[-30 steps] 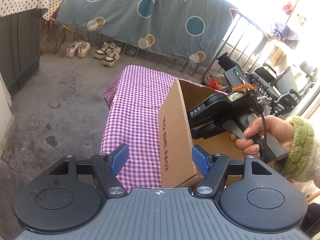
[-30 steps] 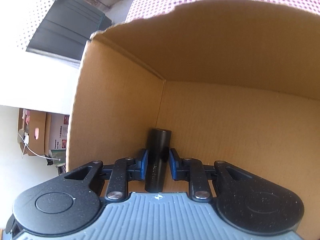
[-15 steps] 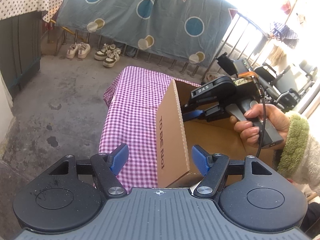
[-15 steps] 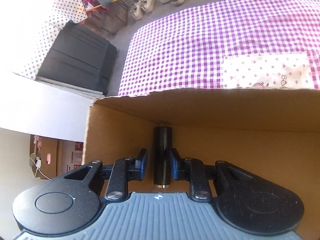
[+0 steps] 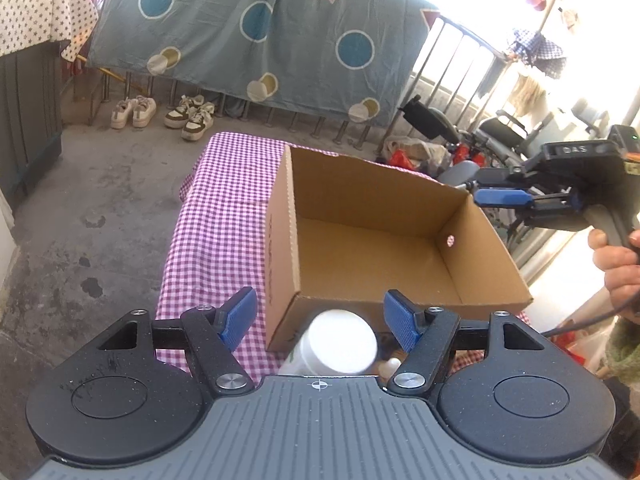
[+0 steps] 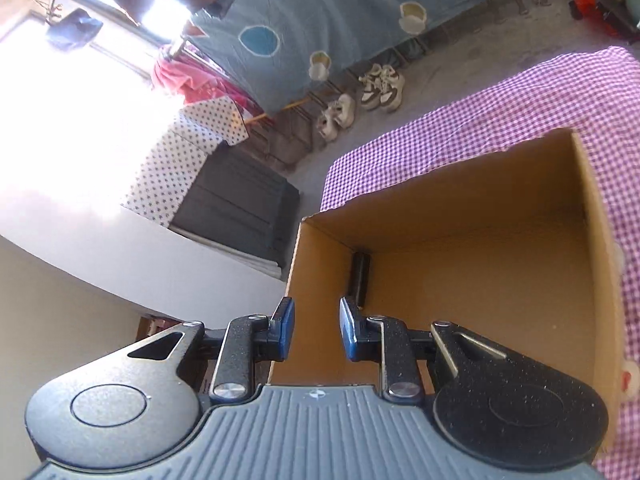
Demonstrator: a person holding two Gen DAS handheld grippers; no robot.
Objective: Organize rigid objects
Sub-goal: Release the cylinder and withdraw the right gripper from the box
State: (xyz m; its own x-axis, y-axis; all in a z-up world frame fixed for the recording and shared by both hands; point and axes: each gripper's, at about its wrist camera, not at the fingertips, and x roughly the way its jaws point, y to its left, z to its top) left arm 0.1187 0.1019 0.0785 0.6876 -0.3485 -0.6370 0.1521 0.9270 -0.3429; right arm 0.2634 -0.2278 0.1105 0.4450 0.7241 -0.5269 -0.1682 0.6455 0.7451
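Observation:
An open cardboard box (image 5: 492, 248) stands on a purple checked tablecloth (image 5: 224, 184). A black cylinder (image 6: 359, 278) lies in the box's corner (image 6: 596, 264), seen in the right wrist view. My right gripper (image 6: 316, 332) is open and empty, above the box's near edge; it also shows at the right of the left wrist view (image 5: 504, 197). My left gripper (image 5: 322, 322) is open, with a white-capped bottle (image 5: 342, 342) standing between and below its fingers, not held.
A blue patterned sheet (image 5: 256, 32) hangs on a railing behind the table. Two pairs of shoes (image 5: 160, 112) sit on the concrete floor. A dark cabinet (image 6: 236, 200) stands at the left. Chairs (image 5: 504, 132) and clutter stand behind the box.
My right gripper has let go of the black cylinder in the box, opened and pulled back up out of it. My left gripper has shifted over a white-capped bottle.

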